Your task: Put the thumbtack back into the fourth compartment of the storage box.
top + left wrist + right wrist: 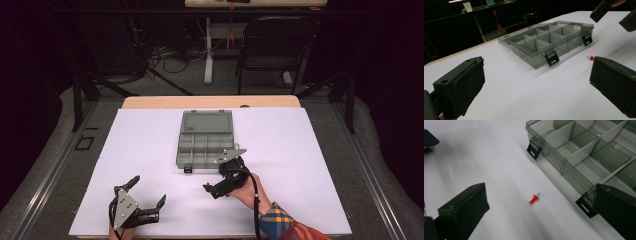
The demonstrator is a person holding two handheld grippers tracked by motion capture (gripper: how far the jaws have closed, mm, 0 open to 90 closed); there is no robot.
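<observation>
Right gripper view: a pin waits between spread jaws

Right gripper view shows the small red plastic push pin (534, 199) lying on its side on the white table sheet (486, 157), ahead of the right gripper (541, 212) and about in the middle between its two black jaws. The jaws are spread wide and hold nothing; I judge they are opened like this so that they can come down on both sides of the pin. The pin's metal point is directed toward the smoky grey transparent plastic compartment box (584, 152), which stands just beyond the gripper's far jaw, its lid open and its black latches hanging down. The open lid probably means that the pin should go into one of the compartments, and all that I can see are empty.

From the high view, the right gripper (210, 188) is held low over the sheet, just in front of the box (205, 140), with the pin (207, 179) close to its tips. The left gripper (148, 192) stays apart at the near left, released also and with nothing inside, I think only waiting. Its own view looks toward the box (549, 40) and the pin (591, 58) from further away
</observation>
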